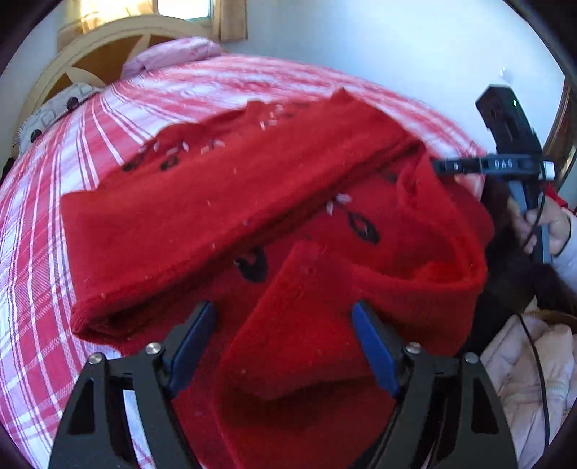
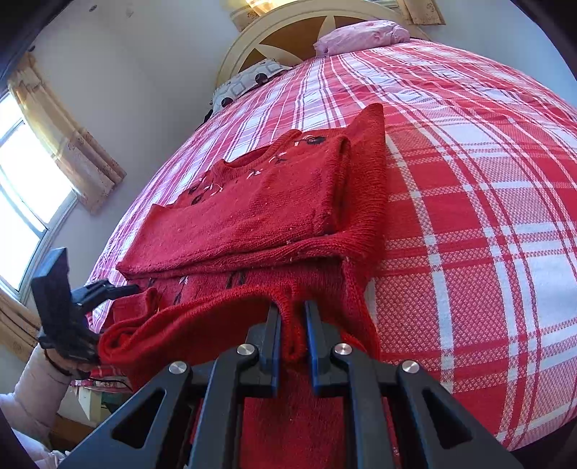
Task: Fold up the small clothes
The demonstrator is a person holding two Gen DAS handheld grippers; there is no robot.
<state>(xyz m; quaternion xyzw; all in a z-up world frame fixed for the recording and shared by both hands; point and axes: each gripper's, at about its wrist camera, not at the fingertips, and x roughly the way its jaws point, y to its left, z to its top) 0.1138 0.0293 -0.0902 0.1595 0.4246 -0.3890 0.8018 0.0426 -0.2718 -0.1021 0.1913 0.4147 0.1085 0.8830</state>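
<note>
Red sweater [image 2: 252, 209] half-folded on the plaid bed [image 2: 468, 216]. Near hem pinched tight in the right gripper [image 2: 293, 324]. Left gripper [image 1: 285, 346] spread wide, loose over a sweater flap, gripping nothing.

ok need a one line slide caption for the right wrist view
Right gripper pinching the hem of a red knitted sweater on a red-and-white plaid bedspread.

The sweater [image 2: 252, 213] lies on the bed [image 2: 468, 202], near its foot edge, its neckline toward the headboard [image 2: 288, 39]. Its upper part lies folded over the lower, and a sleeve runs along its right side. Two pillows [image 2: 360, 34] lie at the bed's head, against the headboard. The right tool [image 2: 293, 324] sits at the sweater's near hem; the left tool [image 1: 285, 324] is over its left edge.
</note>
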